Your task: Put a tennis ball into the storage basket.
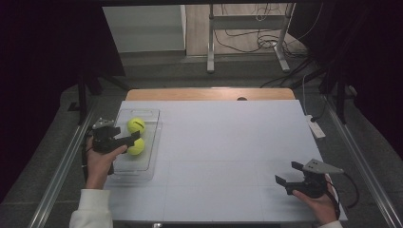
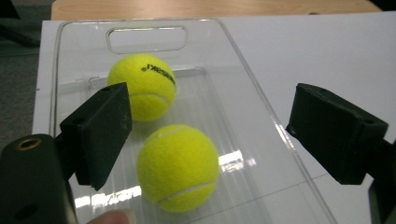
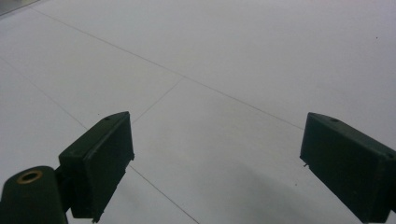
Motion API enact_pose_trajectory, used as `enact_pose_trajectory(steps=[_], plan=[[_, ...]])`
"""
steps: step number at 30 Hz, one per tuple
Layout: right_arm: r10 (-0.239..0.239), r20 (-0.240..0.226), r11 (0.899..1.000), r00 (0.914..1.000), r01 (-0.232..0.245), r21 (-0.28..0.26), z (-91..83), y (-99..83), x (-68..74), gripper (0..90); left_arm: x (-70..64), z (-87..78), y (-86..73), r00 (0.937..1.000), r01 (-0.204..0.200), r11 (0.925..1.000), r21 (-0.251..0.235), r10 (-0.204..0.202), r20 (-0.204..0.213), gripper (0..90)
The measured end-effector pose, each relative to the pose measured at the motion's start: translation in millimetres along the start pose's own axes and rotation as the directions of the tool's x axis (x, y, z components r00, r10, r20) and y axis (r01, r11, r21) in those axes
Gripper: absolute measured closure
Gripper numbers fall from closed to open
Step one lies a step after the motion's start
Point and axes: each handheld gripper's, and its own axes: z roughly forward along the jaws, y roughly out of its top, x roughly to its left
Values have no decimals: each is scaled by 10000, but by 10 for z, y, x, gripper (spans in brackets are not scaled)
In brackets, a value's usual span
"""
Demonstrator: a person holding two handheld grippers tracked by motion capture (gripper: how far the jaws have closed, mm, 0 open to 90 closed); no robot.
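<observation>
Two fuzzy yellow-green tennis balls lie inside a clear, shallow rectangular plastic tray (image 1: 124, 167) at the left side of the bench (image 1: 223, 142), which is covered by a white sheet with faint grid lines. The near ball (image 1: 136, 147) (image 2: 178, 167) sits toward the middle of the tray; the far ball (image 1: 136, 125) (image 2: 142, 86), printed with black lettering, rests just beyond it, nearer the tray end that has a cut-out handle slot (image 2: 146, 38). The two balls are close together; whether they touch cannot be told.

The left gripper (image 1: 124, 140) (image 2: 208, 135), black and held in the person's left hand (image 1: 99, 161), reaches over the tray from its left edge. Its jaws are spread wide. In the left gripper view, the near ball appears between them, with a clear gap to the right jaw and the left jaw close beside it. They pinch nothing.

The right gripper (image 1: 288, 173) (image 3: 215, 158), black with a grey three-cornered plate on top, is held in the right hand (image 1: 319, 202) near the front right corner of the bench, well apart from the tray. Its jaws are also spread wide, with bare white sheet between them in the right gripper view.

A white sleeve (image 1: 91, 211) covers the left forearm. A strip of wooden benchtop (image 1: 209, 94) shows beyond the sheet's far edge.
</observation>
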Motion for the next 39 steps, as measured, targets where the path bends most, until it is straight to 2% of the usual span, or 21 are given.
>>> enact_pose_trajectory(steps=[3, 7, 9, 14, 19, 22, 27, 33, 39], plan=[[-1, -53, 10000, 10000, 1, -24, 10, 1, -4, 95, -25, -25, -3, 9998, -72, 9999, -127, 74, 166, 147], [-61, -71, 10000, 10000, 61, -3, 18, 1, 0, 95, -102, -59, -14, 9970, -183, 9991, -378, 211, 749, 148], [-41, -67, 10000, 10000, 41, -54, 11, 8, 6, 95, -143, -76, -23, 9954, -282, 9987, -435, 320, 903, 147], [-93, -10, 10000, 10000, 93, -19, 8, 9, 13, 95, -240, -126, -57, 9887, -426, 9971, -630, 512, 1412, 148], [-151, 29, 9999, 9999, 151, -27, -10, 14, 24, 95, -315, -144, -121, 9832, -660, 9953, -706, 769, 1654, 148], [-196, 61, 9998, 9998, 197, -71, -25, 19, 36, 95, -378, -166, -188, 9765, -755, 9942, -760, 891, 1961, 145], [-195, 50, 9998, 9998, 195, -46, -21, 18, 39, 95, -437, -174, -266, 9746, -983, 9925, -731, 1109, 1945, 144], [-208, 48, 9998, 9998, 209, -72, -25, 17, 33, 95, -525, -177, -380, 9694, -1331, 9885, -717, 1449, 1983, 143], [-200, 35, 9998, 9998, 200, -93, -33, 18, 40, 95, -563, -215, -481, 9648, -1460, 9862, -776, 1593, 2090, 143]])
